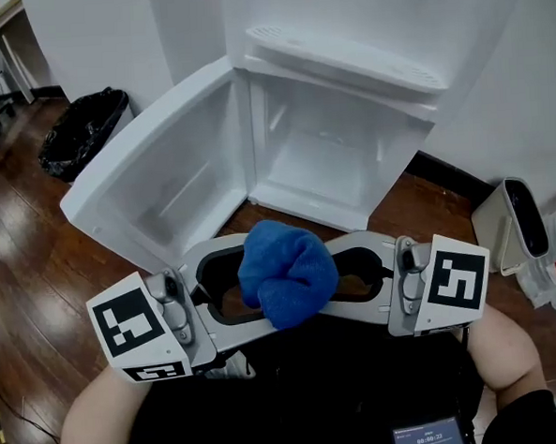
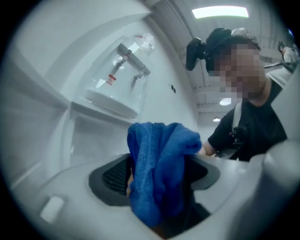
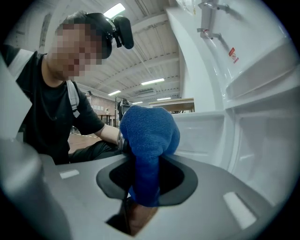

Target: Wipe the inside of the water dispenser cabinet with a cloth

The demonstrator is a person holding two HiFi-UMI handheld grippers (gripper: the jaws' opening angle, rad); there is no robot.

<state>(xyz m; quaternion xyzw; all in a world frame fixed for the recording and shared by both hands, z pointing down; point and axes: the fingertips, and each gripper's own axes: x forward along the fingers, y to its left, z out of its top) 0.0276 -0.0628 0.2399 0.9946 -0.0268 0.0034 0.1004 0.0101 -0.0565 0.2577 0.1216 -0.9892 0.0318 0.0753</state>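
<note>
1. We see a white water dispenser (image 1: 342, 34). Its bottom cabinet (image 1: 335, 157) is open.
2. The cabinet door (image 1: 153, 182) swings out to the left side of the head view.
3. The blue cloth (image 1: 289, 283) is bunched up like a ball. It is in front of the open cabinet, up above the wood floor (image 1: 26, 250). It does not touch the cabinet.
4. The left tongs (image 1: 249, 288) and the right tongs (image 1: 342, 278) point at each other, tip to tip. The cloth is right between them.
5. The right tongs have hold of the cloth. In the right gripper view we see the jaws partly closed, squeezing a thin fold of it. The fat part of the cloth puffs up above the jaws.
6. The left tongs are wide open. In the left gripper view the cloth hangs down between the jaws. We see a little gap between the cloth and one pad, so these jaws are around the cloth but not squeezing it.
7. A drip tray (image 1: 343, 57) sticks out just above the cabinet. The taps (image 2: 129, 56) show above it in the left gripper view.
8. A black trash bin (image 1: 80, 135) stands by the wall, left of the door and well apart from the cloth.
9. A person in a black shirt (image 3: 47, 112) shows behind the tongs in both gripper views.
</note>
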